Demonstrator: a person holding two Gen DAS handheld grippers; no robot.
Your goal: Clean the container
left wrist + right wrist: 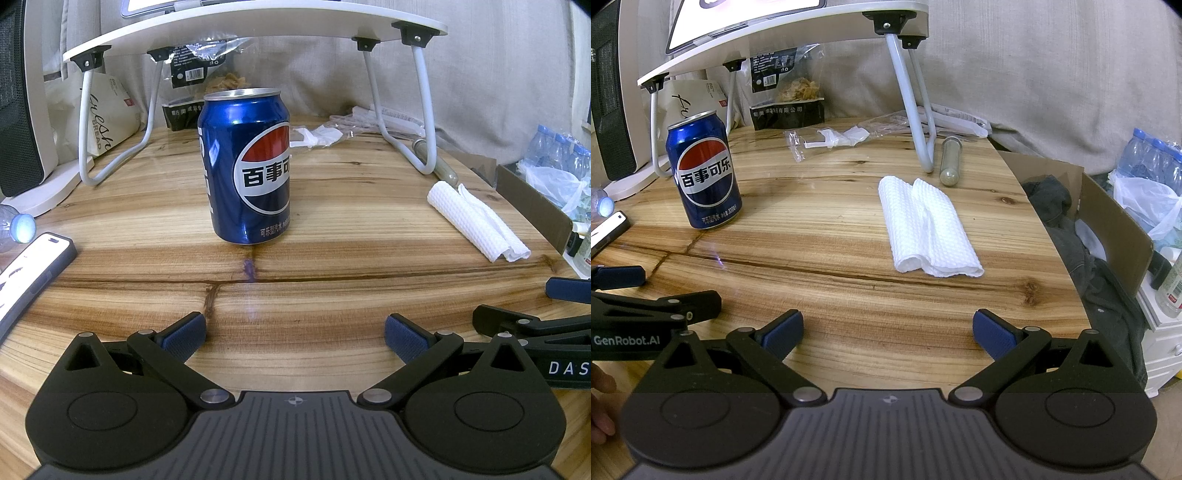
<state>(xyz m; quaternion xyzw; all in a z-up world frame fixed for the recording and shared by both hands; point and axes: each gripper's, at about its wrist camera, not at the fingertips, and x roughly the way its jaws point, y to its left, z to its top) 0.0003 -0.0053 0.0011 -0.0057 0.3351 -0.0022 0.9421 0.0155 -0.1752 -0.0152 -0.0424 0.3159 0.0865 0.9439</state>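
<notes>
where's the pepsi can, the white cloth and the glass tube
pepsi can (245, 166), left wrist view, on its blue side wall by the logo
white cloth (929, 225), right wrist view, middle of the folded waffle fabric
glass tube (950, 159), right wrist view, middle of its body

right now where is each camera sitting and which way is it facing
Left wrist: low over the wooden table, facing the blue can straight ahead; shows the left gripper, fingers apart, and the right gripper's tip at the right edge.
Right wrist: further right, facing the folded white cloth; shows the right gripper, fingers apart, and the left gripper at the left edge.
Shared: can, cloth, table, white stand.
</notes>
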